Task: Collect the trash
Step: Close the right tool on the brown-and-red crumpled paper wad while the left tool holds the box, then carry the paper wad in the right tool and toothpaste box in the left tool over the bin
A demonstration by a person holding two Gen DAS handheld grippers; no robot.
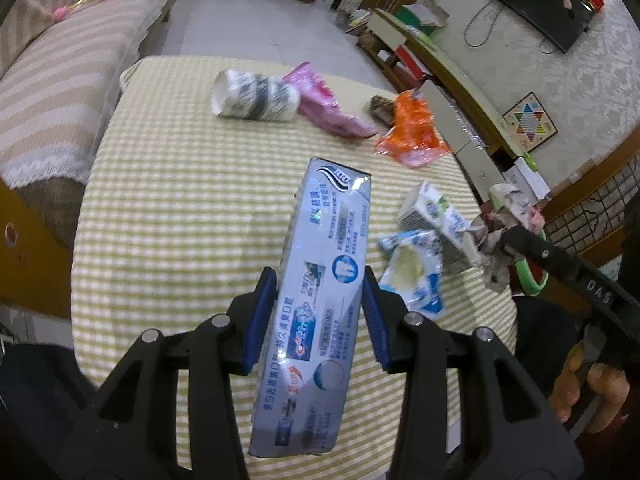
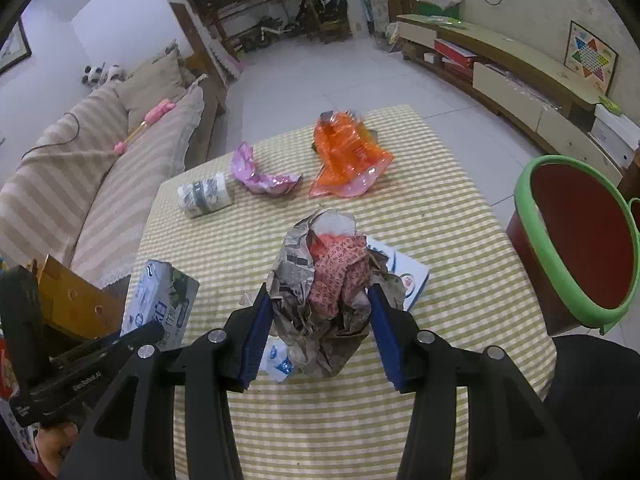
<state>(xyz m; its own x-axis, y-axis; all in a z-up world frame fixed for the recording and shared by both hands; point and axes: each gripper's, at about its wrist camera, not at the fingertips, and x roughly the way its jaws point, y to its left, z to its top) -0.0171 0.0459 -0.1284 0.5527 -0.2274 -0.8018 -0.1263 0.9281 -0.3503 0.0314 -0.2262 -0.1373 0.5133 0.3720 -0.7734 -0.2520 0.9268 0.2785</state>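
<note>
My left gripper (image 1: 320,300) is shut on a long silver-blue toothpaste box (image 1: 332,232), held tilted above the yellow-checked table (image 1: 180,200). My right gripper (image 2: 319,294) is shut on a crumpled newspaper ball (image 2: 320,272) with red paper in it, just above the cloth. The same box (image 2: 160,300) shows at the left of the right wrist view. On the table lie a patterned paper cup (image 2: 206,196) on its side, a pink wrapper (image 2: 264,176), an orange bag (image 2: 348,152), a milk carton (image 1: 432,216) and a blue-white wrapper (image 1: 416,272).
A red bin with a green rim (image 2: 576,240) stands on the floor off the table's right edge. A striped sofa (image 2: 100,168) runs along the left side. A low TV cabinet (image 2: 520,76) lines the far right wall, with tiled floor between.
</note>
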